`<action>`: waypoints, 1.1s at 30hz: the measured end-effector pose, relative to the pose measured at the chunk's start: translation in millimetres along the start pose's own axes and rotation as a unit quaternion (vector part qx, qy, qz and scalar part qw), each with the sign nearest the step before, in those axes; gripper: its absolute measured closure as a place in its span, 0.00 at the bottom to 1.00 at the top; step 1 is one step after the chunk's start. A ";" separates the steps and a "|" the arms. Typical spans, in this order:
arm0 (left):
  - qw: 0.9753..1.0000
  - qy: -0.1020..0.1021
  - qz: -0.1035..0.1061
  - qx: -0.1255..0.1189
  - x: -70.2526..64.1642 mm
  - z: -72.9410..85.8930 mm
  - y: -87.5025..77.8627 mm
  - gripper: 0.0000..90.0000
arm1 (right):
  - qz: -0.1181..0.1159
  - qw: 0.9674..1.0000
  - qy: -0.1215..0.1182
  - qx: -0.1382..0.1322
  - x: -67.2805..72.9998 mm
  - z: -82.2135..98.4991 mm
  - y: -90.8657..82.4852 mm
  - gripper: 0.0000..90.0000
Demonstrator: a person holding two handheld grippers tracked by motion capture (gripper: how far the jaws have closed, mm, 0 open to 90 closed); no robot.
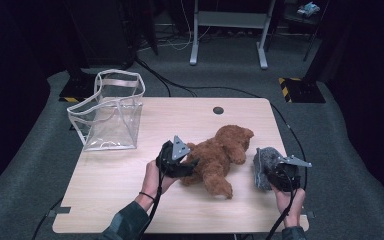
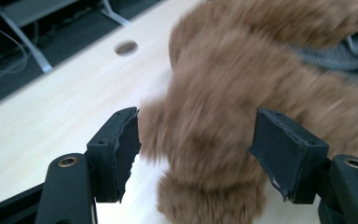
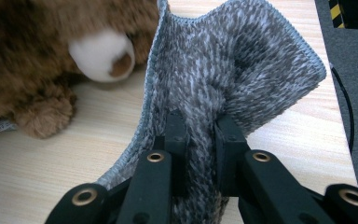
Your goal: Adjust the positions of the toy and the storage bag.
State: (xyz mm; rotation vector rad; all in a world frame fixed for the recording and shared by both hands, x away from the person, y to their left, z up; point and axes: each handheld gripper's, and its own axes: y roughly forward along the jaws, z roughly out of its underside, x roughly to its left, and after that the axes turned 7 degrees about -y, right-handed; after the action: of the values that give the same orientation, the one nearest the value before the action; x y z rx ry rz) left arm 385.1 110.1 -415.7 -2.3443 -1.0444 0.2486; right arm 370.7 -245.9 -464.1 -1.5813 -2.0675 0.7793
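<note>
The teddy bear (image 1: 220, 155) lies sprawled on the tabletop (image 1: 120, 190), a bit right of the middle, head pointing toward the far edge. Just to its right there's a grey fuzzy cloth (image 1: 263, 167), bunched and standing up off the wood.

The left gripper (image 1: 182, 162) sits low at the bear's near-left side, angled across toward it from the left hand (image 1: 155, 181), forearm coming up from the bottom edge in a dark green sleeve (image 1: 125, 224). In the left gripper view its jaws stand fairly wide with a furry limb of the bear between them; the pads sit either side of the fur and don't look like they're pressing on it.

The right gripper (image 1: 275, 172) is held by the right hand (image 1: 290, 199) near the tabletop's right edge, pointing away from the person. Its jaws are narrow and pinch a fold of the cloth, which fans out above them.

Off to the far left corner stands a clear plastic bag (image 1: 111, 112), upright and open, well apart from everything else.
</note>
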 end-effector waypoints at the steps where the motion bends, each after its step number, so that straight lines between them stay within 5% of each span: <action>1: 1.000 0.008 -0.001 0.008 -3.3 4.6 6.5 0.34 | -0.001 1.000 0.001 0.000 -0.2 -0.3 0.6 0.88; 5: 0.999 0.042 0.012 0.018 -16.9 12.4 24.0 0.34 | -0.001 1.000 0.000 0.001 1.9 -1.4 1.1 0.88; 10: 0.998 0.055 0.007 0.005 -28.1 16.3 17.7 0.36 | 0.002 1.000 0.002 0.004 0.0 3.7 -0.3 0.88; 14: 0.999 0.044 0.009 -0.016 -40.1 20.9 4.3 0.35 | 0.001 1.000 0.006 0.004 -1.3 6.2 -0.5 0.88; 23: 0.999 0.009 0.041 -0.003 -90.7 43.7 5.4 0.31 | 0.001 1.000 0.009 0.002 -2.0 6.9 -1.5 0.88; 33: 1.000 -0.007 0.011 0.016 -127.4 56.0 32.6 0.27 | 0.004 1.000 0.014 0.004 -3.4 12.0 -0.2 0.88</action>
State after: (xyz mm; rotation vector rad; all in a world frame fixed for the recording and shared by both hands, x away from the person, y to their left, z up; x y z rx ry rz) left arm 297.7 22.4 -487.2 -2.3300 -1.0146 0.2876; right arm 363.8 -251.3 -473.1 -1.5873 -2.0361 0.7629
